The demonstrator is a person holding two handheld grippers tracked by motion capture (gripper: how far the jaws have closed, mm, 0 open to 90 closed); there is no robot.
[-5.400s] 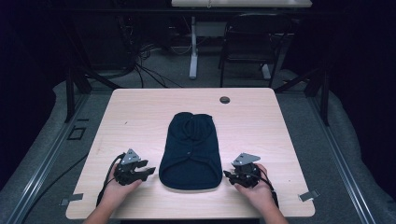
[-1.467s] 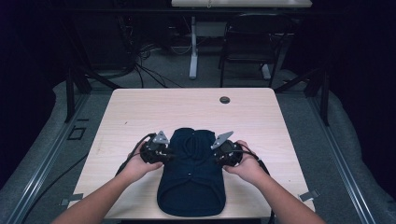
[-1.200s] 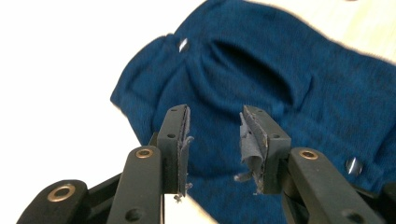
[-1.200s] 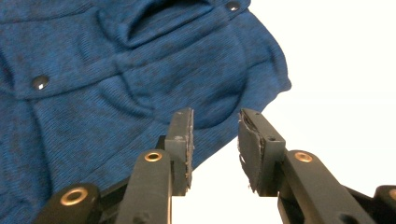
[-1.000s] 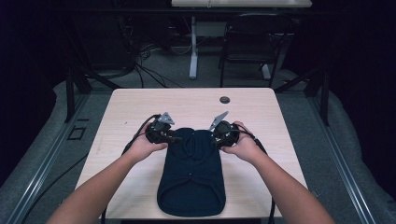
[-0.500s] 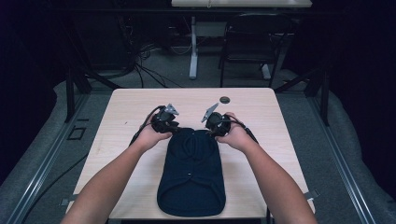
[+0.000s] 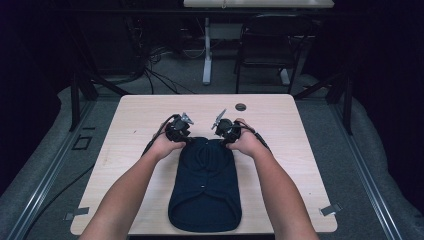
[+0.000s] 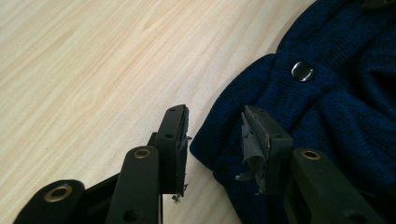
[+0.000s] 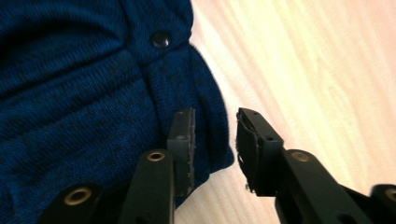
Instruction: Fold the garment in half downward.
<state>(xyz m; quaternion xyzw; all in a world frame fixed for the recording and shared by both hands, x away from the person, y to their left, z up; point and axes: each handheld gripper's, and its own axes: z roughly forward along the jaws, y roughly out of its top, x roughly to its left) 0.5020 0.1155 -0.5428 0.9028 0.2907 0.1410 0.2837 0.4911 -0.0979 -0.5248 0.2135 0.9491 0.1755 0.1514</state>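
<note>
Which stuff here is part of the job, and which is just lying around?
In play:
- navy knit garment
- left gripper, jaws open over the garment's edge
- right gripper, jaws open over the garment's edge

Lying about:
- small dark round thing near the table's far edge
- chair behind the table

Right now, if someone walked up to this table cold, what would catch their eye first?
Most likely the dark blue knitted garment, lying lengthwise in the middle of the pale wooden table with its snap buttons showing. Next, the left gripper and right gripper at its far end, one at each corner. In both gripper views the jaws stand open around the knit edge, with the pads not pressing it.
</note>
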